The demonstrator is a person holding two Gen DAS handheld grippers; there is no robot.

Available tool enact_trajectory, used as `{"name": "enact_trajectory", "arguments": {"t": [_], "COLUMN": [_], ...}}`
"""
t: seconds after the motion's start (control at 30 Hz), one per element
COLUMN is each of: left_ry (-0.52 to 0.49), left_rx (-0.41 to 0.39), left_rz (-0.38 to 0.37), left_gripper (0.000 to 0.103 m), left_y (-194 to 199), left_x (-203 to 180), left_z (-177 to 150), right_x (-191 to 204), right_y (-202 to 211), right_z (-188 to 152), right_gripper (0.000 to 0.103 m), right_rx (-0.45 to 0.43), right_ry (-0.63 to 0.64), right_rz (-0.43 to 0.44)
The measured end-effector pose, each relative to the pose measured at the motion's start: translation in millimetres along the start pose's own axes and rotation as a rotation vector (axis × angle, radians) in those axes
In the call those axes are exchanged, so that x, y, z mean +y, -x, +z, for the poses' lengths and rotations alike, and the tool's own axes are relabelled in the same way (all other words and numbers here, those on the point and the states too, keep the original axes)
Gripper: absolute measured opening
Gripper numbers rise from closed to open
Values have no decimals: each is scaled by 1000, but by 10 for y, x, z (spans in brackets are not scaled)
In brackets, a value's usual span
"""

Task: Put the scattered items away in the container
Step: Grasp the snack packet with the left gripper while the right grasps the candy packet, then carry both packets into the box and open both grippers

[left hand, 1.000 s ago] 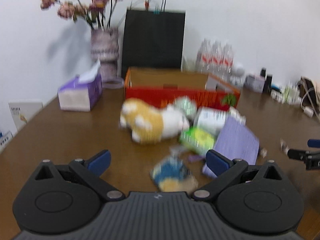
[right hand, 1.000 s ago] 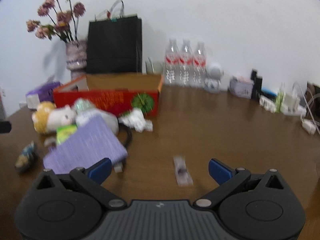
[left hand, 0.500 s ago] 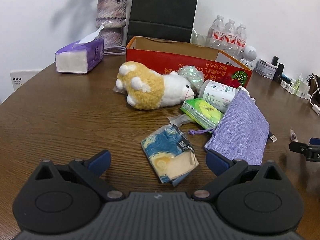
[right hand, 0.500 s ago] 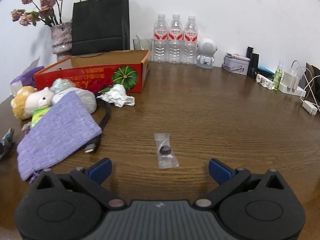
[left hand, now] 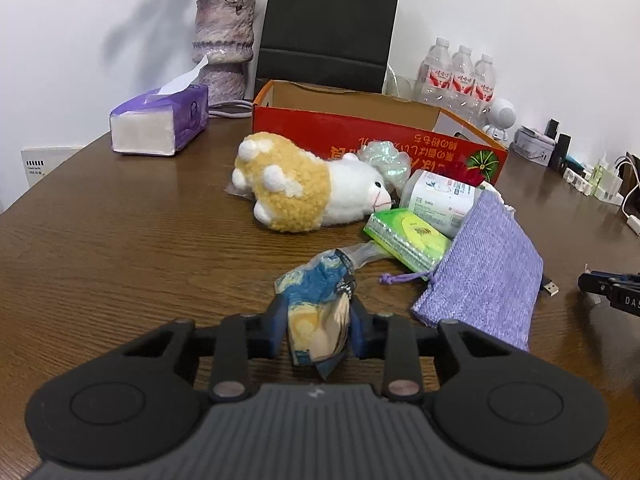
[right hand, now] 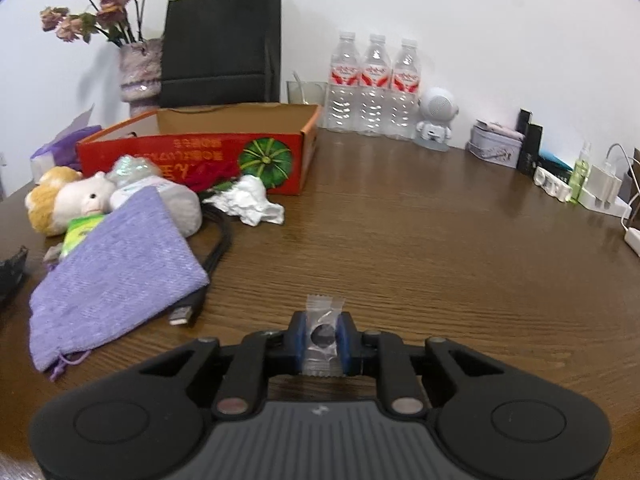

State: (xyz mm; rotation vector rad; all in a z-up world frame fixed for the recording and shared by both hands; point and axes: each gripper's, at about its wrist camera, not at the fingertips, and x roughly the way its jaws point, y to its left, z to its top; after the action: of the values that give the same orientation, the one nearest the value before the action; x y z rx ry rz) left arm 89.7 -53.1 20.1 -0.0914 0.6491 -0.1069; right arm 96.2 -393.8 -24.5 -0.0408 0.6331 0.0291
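On the worktop (right hand: 400, 240), an open box (left hand: 360, 136) sits in front of a paper bag (left hand: 328, 28). A plush toy (left hand: 308, 188), tissue pack (left hand: 408, 238) and pouch (left hand: 488, 276) lie before the box. A tissue box (left hand: 160, 124) sits left of it, bottles (right hand: 374, 84) to its right.

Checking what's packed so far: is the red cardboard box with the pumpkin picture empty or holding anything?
Cannot tell. Both wrist views show only the red cardboard box's outer wall and upper brown inner walls; its floor is hidden. Nothing shows above the rim.

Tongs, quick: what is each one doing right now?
Left tongs: shut on the blue-and-yellow packet.
Right tongs: shut on the wrapped candy.
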Motion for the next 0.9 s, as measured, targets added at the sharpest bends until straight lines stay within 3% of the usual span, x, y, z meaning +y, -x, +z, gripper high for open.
{"name": "enact_trajectory", "arguments": {"t": [0.37,0.5,0.67,0.9], "left_ry": [1,-26,-63,-71], "left_rx": [-18,-58,-117,-209], "left_rz": [-30,-55,-70,-107], "left_gripper": [31,31,31,31], "left_y": [51,130,164,81], "left_x": [40,25,-10,-119], "left_z": [14,102,383,1013], "right_x": [72,150,281,512], "right_y": [94,139,178,129], "right_z": [79,199,470,1040], "right_gripper": [15,15,15,15], "right_rx": [-43,-65,-122,-233], "right_ry": [13,43,51,42], "right_rz": [21,34,63,110]}}
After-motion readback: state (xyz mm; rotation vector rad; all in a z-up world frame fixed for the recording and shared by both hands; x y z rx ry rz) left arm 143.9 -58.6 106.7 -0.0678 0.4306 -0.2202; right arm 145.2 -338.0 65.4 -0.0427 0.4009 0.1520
